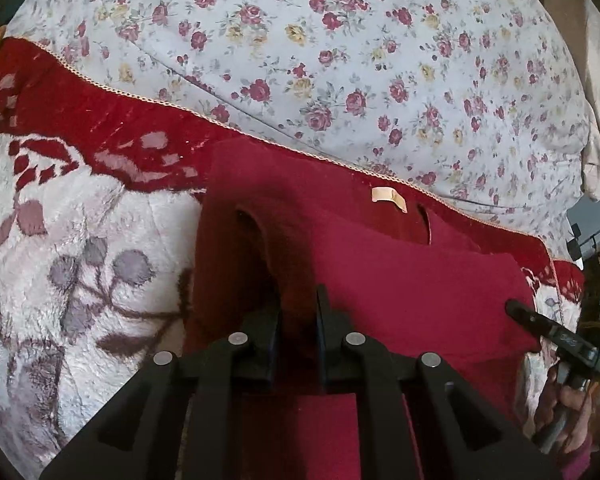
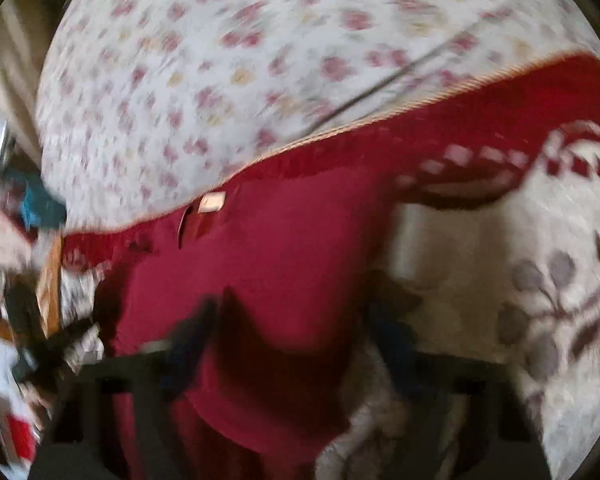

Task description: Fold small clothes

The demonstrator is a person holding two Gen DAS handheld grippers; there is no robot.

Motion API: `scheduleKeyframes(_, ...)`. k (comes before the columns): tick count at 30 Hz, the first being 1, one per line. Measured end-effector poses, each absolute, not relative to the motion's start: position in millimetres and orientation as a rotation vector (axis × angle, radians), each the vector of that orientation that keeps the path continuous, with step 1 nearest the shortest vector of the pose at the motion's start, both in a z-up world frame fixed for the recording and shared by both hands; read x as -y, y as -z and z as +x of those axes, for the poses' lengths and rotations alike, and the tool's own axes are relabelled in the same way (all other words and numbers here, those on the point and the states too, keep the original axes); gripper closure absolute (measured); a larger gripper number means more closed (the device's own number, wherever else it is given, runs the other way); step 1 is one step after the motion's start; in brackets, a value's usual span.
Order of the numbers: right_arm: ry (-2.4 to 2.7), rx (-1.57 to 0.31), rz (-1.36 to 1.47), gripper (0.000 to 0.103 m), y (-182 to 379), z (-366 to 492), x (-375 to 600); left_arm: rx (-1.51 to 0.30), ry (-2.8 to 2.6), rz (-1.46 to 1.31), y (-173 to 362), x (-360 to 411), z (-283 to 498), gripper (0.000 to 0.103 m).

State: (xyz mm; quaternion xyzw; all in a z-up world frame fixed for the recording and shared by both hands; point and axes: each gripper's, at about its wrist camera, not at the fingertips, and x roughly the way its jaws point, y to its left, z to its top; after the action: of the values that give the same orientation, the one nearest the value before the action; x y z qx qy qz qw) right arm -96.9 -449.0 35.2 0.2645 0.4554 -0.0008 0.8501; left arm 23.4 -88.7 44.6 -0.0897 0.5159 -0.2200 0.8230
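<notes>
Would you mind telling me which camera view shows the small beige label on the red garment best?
The left wrist view: the label is sharp, lying unobstructed on the red garment near its neckline. The right wrist view also shows it, but motion blur reduces it to a pale smear.

A dark red knit garment [image 1: 400, 276] with a cream neck label at twelve o'clock lies partly folded, apparently a small sweater, on a fleecy blanket.

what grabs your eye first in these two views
A dark red garment lies mid-frame on a white fleece blanket with a red border, a pale label at its neckline. Behind spreads a rose-print sheet. The left tool is shut on the garment's fabric.
</notes>
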Motion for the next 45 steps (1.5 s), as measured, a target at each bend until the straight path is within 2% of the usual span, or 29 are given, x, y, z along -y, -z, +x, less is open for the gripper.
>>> scheduleKeyframes(1, 0.031, -0.961, 0.468, 0.074, -37.8, -95.2, 442.4, -1.104, 0.474, -0.192, -43.9, 87.8, 23.1, 0.103)
scheduleKeyframes(2, 0.043, -0.952, 0.411, 0.077, -41.5, -94.4, 439.2, -1.112, 0.484, -0.202, -43.4, 85.6, 22.8, 0.096)
scheduleKeyframes(3, 0.044, -0.936, 0.408, 0.082, -45.1, -95.0, 441.8, -1.121, 0.500, -0.216, -43.9, 82.6, 22.1, 0.094)
scheduleKeyframes(6, 0.159, -0.894, 0.365, 0.084, -44.6, -93.9, 456.0, -1.114, 0.514, -0.216, -50.6, 72.4, 11.5, 0.093)
scheduleKeyframes(9, 0.158, -0.958, 0.444, 0.083, -21.6, -91.4, 466.3, -1.096, 0.509, -0.206, -59.6, 57.3, -5.6, 0.092)
scheduleKeyframes(11, 0.137, -0.928, 0.482, 0.075, -26.7, -101.1, 472.3, -1.092, 0.506, -0.210, -64.5, 48.1, -17.8, 0.090)
scheduleKeyframes(12, 0.132, -0.920, 0.519, 0.060, -32.9, -107.9, 477.3, -1.094, 0.516, -0.214, -65.9, 45.4, -23.9, 0.090)
scheduleKeyframes(13, 0.122, -0.911, 0.569, 0.041, -40.8, -118.6, 482.7, -1.099, 0.532, -0.214, -66.3, 43.9, -31.0, 0.088)
scheduleKeyframes(14, 0.106, -0.897, 0.596, 0.035, -46.4, -127.5, 485.8, -1.104, 0.541, -0.212, -65.7, 44.0, -36.2, 0.086)
scheduleKeyframes(17, 0.057, -0.868, 0.605, 0.032, -55.5, -159.5, 480.1, -1.130, 0.542, -0.169, -57.3, 51.1, -52.5, 0.086)
scheduleKeyframes(22, 0.004, -0.942, 0.523, 0.033, -31.0, -163.9, 445.4, -1.176, 0.506, -0.141, -36.5, 56.3, -62.1, 0.086)
scheduleKeyframes(23, 0.002, -0.940, 0.492, 0.034, -27.5, -160.3, 438.4, -1.176, 0.500, -0.141, -33.8, 55.3, -62.6, 0.086)
scheduleKeyframes(24, -0.002, -0.925, 0.470, 0.045, -26.6, -158.2, 433.7, -1.172, 0.502, -0.145, -33.2, 53.9, -63.8, 0.086)
scheduleKeyframes(25, 0.015, -0.907, 0.417, 0.073, -26.8, -154.9, 427.4, -1.169, 0.501, -0.152, -34.0, 50.8, -65.0, 0.086)
scheduleKeyframes(26, 0.051, -0.908, 0.355, 0.095, -28.6, -154.3, 424.1, -1.168, 0.501, -0.164, -34.7, 46.8, -66.4, 0.086)
scheduleKeyframes(27, 0.083, -0.908, 0.301, 0.097, -32.5, -154.8, 424.1, -1.165, 0.503, -0.177, -34.6, 43.4, -67.8, 0.086)
scheduleKeyframes(33, 0.139, -0.949, 0.441, 0.097, -20.0, -161.0, 455.5, -1.132, 0.501, -0.152, -32.6, 41.5, -78.0, 0.086)
scheduleKeyframes(36, 0.124, -0.904, 0.449, 0.092, -36.3, -170.9, 450.3, -1.122, 0.482, -0.141, -37.5, 39.6, -93.6, 0.086)
scheduleKeyframes(38, 0.115, -0.892, 0.513, 0.078, -51.7, -186.0, 453.1, -1.126, 0.492, -0.150, -38.9, 37.8, -104.7, 0.086)
scheduleKeyframes(39, 0.090, -0.892, 0.536, 0.059, -58.9, -194.3, 452.9, -1.128, 0.504, -0.151, -40.1, 37.2, -113.0, 0.086)
scheduleKeyframes(40, 0.059, -0.897, 0.546, 0.045, -64.6, -204.5, 450.3, -1.128, 0.519, -0.148, -41.3, 37.0, -122.7, 0.086)
scheduleKeyframes(45, -0.040, -0.966, 0.475, 0.042, -71.8, -256.3, 416.2, -1.144, 0.558, -0.147, -43.1, 29.8, -169.2, 0.086)
